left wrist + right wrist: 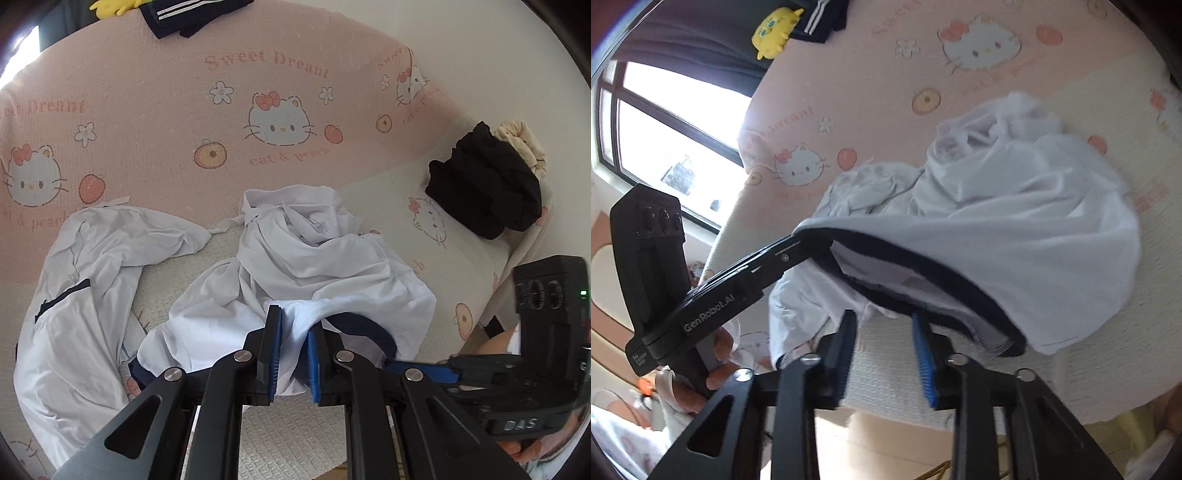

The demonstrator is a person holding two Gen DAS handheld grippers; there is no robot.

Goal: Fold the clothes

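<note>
White shirt (332, 266) heaped mid-sofa, second white garment (74, 295) slack at its 9 o'clock; folded dark pile (484, 184) parked at 2 o'clock, likely out of the way. Left gripper (293, 339) clamped on shirt's white hem, lifting it, probably to spread. Right gripper (886, 343) part open under navy collar (923, 280), holding nothing

White garment (1015, 229) lifted by left gripper (812, 240) (navy hem), right gripper (886, 350) parted below
</note>
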